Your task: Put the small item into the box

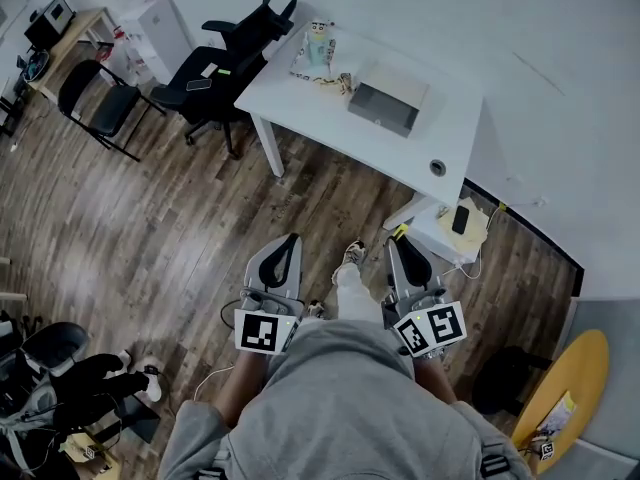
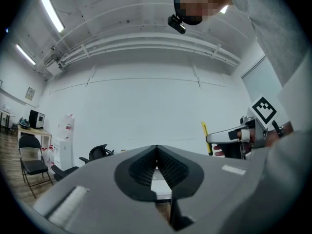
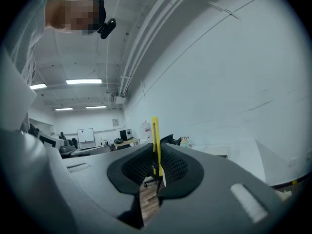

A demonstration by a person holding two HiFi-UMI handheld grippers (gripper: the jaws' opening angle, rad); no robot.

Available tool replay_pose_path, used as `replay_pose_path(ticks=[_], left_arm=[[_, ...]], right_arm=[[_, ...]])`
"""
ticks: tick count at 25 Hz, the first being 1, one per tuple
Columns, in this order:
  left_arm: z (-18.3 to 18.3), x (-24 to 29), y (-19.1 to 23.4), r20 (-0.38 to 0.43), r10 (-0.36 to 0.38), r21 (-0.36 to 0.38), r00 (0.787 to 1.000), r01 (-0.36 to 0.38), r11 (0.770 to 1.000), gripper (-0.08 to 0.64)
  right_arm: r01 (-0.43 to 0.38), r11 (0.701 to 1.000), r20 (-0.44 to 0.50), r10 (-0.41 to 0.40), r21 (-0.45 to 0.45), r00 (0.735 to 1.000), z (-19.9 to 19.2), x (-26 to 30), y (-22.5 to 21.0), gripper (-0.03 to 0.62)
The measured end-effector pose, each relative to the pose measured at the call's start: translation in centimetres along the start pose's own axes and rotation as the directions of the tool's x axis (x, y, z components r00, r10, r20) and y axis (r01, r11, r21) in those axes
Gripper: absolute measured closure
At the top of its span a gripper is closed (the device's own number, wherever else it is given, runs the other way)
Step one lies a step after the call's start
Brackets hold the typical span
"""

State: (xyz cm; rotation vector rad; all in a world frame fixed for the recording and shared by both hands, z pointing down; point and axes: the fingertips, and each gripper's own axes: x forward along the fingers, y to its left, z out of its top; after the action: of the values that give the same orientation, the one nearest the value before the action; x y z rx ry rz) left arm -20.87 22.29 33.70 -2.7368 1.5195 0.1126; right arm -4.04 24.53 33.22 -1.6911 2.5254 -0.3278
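I stand on the wood floor a few steps from the white table [image 1: 440,133], where a grey open box [image 1: 388,101] rests. My right gripper [image 1: 403,240] is shut on a thin yellow item [image 3: 155,143], which stands upright between the jaws and looks like a small cutter. Its yellow tip [image 1: 399,231] also shows in the head view. My left gripper [image 1: 284,240] is shut with nothing between the jaws [image 2: 156,152]. Both grippers are held at waist height, well short of the table. In the left gripper view the right gripper [image 2: 214,139] appears at the right with the yellow item [image 2: 204,136].
A small toy figure [image 1: 318,45] and bits lie at the table's left end. Two black chairs [image 1: 222,56] [image 1: 100,98] stand left of the table. A low white stand with a phone [image 1: 459,219] sits by the table's near right corner. A yellow round board [image 1: 572,388] leans at bottom right.
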Motion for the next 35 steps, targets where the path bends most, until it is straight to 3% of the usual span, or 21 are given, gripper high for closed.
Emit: replay_pose_path(ticks=[3, 7, 14, 21, 26, 30, 35], left_arm=[[-0.3, 1.8, 0.3, 0.011, 0.003, -0.002, 1.000, -0.003, 1.000, 0.557], [-1.4, 4.6, 0.7, -0.043, -0.008, 0.003, 0.999, 0.008, 1.000, 0.557], [-1.5, 9.9, 1.9, -0.024, 0.003, 0.002, 1.000, -0.003, 1.000, 0.557], [-1.8, 13.6, 1.6, -0.092, -0.014, 0.025, 0.996, 0.016, 1.000, 0.557], [-0.9, 17.4, 1.9, -0.018, 0.010, 0.042, 1.000, -0.009, 0.999, 0.557], [-0.7, 20.3, 1.5, -0.066, 0.023, 0.071, 0.998, -0.018, 0.997, 0.557], [-0.5, 23.4, 1.6, -0.018, 0.037, 0.075, 0.999, -0.036, 0.997, 0.557]], right_arm=[[0.003, 1.000, -0.006, -0.003, 0.010, 1.000, -0.1, 1.5, -1.5, 0.526], [0.006, 1.000, -0.018, -0.006, 0.020, 1.000, -0.1, 3.8, -3.7, 0.526], [-0.002, 1.000, -0.024, 0.003, 0.026, 1.000, 0.8, 8.2, -7.3, 0.526], [-0.013, 0.999, -0.023, 0.014, 0.050, 1.000, 1.2, 11.0, -10.3, 0.526], [-0.011, 0.997, -0.008, 0.011, 0.078, 1.000, 2.3, 12.5, -13.6, 0.526], [-0.026, 0.995, -0.020, 0.028, 0.091, 0.999, 2.4, 14.3, -16.4, 0.526], [-0.069, 0.995, 0.000, 0.069, 0.075, 0.998, 3.5, 16.7, -18.2, 0.526]])
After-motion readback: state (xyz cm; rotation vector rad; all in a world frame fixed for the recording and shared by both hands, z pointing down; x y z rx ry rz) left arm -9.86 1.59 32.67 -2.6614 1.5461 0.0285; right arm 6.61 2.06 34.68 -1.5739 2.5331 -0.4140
